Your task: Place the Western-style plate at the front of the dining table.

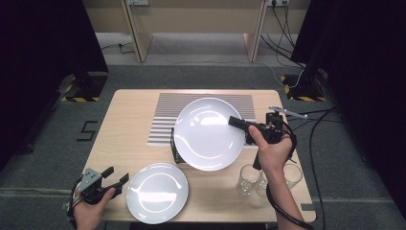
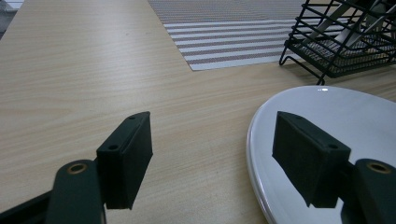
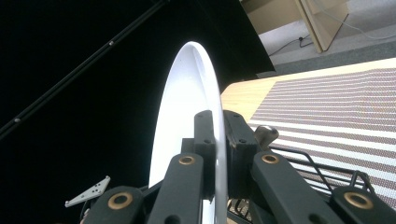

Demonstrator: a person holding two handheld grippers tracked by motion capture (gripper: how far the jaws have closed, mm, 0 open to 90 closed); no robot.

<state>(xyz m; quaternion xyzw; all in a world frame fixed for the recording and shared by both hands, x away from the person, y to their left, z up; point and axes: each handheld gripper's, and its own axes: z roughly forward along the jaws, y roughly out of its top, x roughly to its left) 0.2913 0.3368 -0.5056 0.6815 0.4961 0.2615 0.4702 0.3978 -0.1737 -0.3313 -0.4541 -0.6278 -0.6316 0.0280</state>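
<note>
While your right gripper point(image 1: 238, 122) pinches the big plate's point(image 1: 208, 133) rim above the rack point(image 1: 175, 149), your left gripper point(image 1: 116, 175) rests spread beside the small plate point(image 1: 157, 192).

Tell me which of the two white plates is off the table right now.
The larger plate, clamped at its rim by the right gripper above the black rack. The smaller plate lies flat on the table.

Left gripper point(image 2: 212, 158): jaws wide apart, nothing between the pads.
Left jaw: over bare wooden table point(image 2: 84, 84).
Right jaw: over rim of white plate point(image 2: 341, 116), contact unclear.
White plate: flat on the table, lower right.
Striped mat point(image 2: 233, 42): farther off, centre top.
Black wire rack point(image 2: 345, 42): upper right, standing partly on the mat.
</note>
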